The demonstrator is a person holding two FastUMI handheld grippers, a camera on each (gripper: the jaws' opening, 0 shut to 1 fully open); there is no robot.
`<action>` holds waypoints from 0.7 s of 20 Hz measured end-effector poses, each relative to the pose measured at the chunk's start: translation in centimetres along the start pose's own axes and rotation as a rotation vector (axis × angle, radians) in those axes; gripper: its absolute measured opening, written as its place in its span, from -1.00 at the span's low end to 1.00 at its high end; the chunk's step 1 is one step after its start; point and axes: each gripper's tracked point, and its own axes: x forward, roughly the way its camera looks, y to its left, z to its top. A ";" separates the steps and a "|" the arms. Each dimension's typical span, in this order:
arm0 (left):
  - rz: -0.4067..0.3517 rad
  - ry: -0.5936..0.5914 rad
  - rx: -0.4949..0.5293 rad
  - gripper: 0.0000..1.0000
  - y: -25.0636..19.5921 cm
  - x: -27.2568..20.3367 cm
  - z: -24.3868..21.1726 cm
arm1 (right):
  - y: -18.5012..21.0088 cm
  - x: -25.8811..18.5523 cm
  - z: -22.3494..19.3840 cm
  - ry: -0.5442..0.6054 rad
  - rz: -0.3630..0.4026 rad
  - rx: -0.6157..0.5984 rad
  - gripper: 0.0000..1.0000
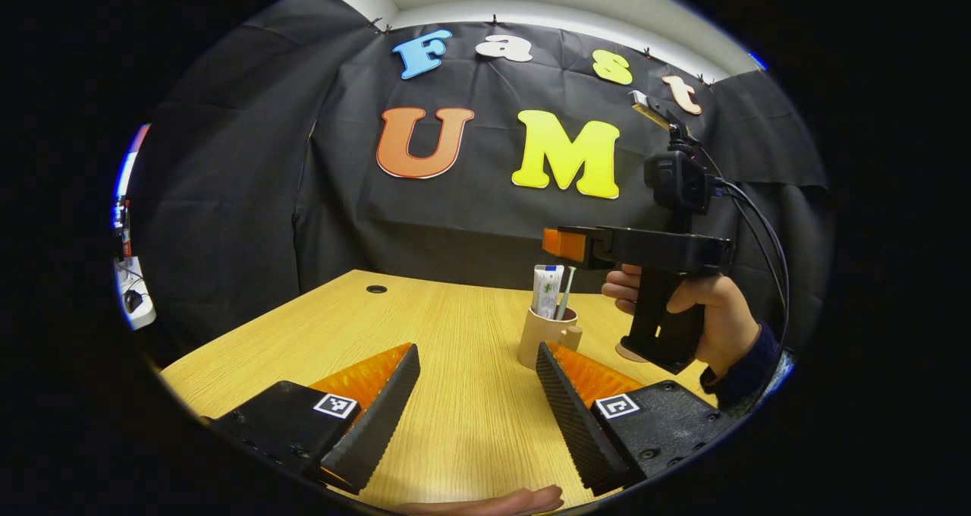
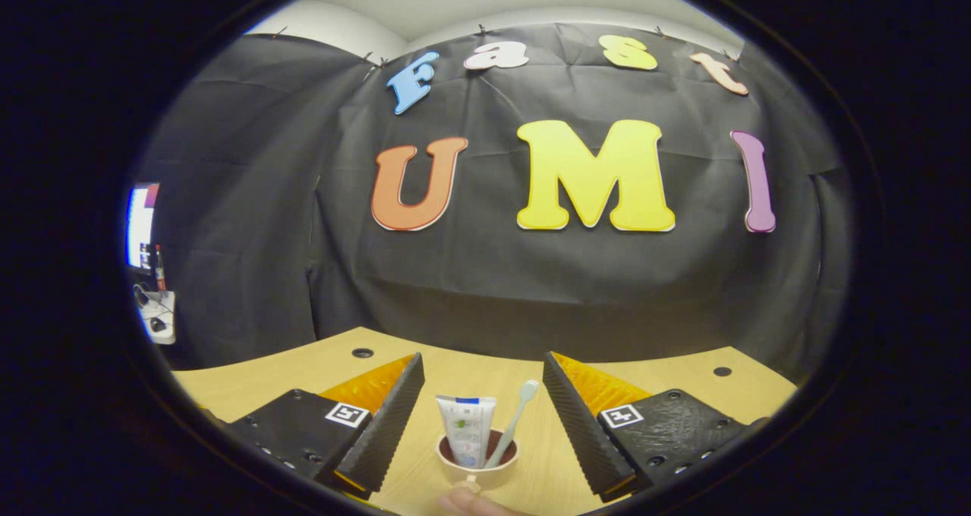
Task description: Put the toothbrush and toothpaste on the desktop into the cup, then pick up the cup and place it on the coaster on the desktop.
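A beige cup (image 1: pixel 540 339) with a handle stands upright on the wooden desk (image 1: pixel 425 326), right of centre. A white toothpaste tube (image 1: pixel 547 289) and a pale toothbrush (image 1: pixel 566 292) stand in it. My left gripper (image 1: pixel 478 413) is open low over the desk, with the cup just beyond its right finger. A hand holds my right gripper (image 1: pixel 565 243) in the air just above the cup. In the right gripper view the cup (image 2: pixel 478 459), toothpaste tube (image 2: pixel 466 434) and toothbrush (image 2: pixel 517 417) sit below the open right gripper (image 2: pixel 479 417). A round coaster (image 1: pixel 626 352) lies right of the cup, mostly hidden behind the right gripper's handle.
The black cloth wall closes the desk's far side. The desk has cable holes at the back (image 1: pixel 376 289) (image 2: pixel 722 371). A white shelf with small items (image 1: pixel 135 300) stands off the desk's left. A fingertip (image 2: pixel 464 502) shows at the bottom edge.
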 end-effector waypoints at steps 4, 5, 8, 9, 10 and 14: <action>0.004 0.033 -0.005 0.95 -0.4 0.7 -0.2 | -1.5 -1.9 0.7 -0.008 -0.002 0.015 0.89; 0.008 0.049 -0.011 0.96 -0.5 0.9 -0.2 | -2.0 -2.5 1.2 -0.018 -0.004 0.013 0.89; -0.004 0.066 -0.025 0.96 -1.2 1.9 1.1 | -4.1 -4.7 2.3 -0.046 -0.022 0.004 0.89; -0.005 0.078 -0.027 0.95 -1.4 2.5 1.5 | -4.9 -5.5 2.7 -0.057 -0.030 -0.001 0.89; -0.012 0.092 -0.030 0.96 -1.7 3.1 1.9 | -5.7 -6.3 3.2 -0.070 -0.036 -0.006 0.89; -0.017 0.216 -0.032 0.96 -3.3 5.2 2.7 | -9.0 -9.8 4.7 -0.122 -0.069 -0.033 0.89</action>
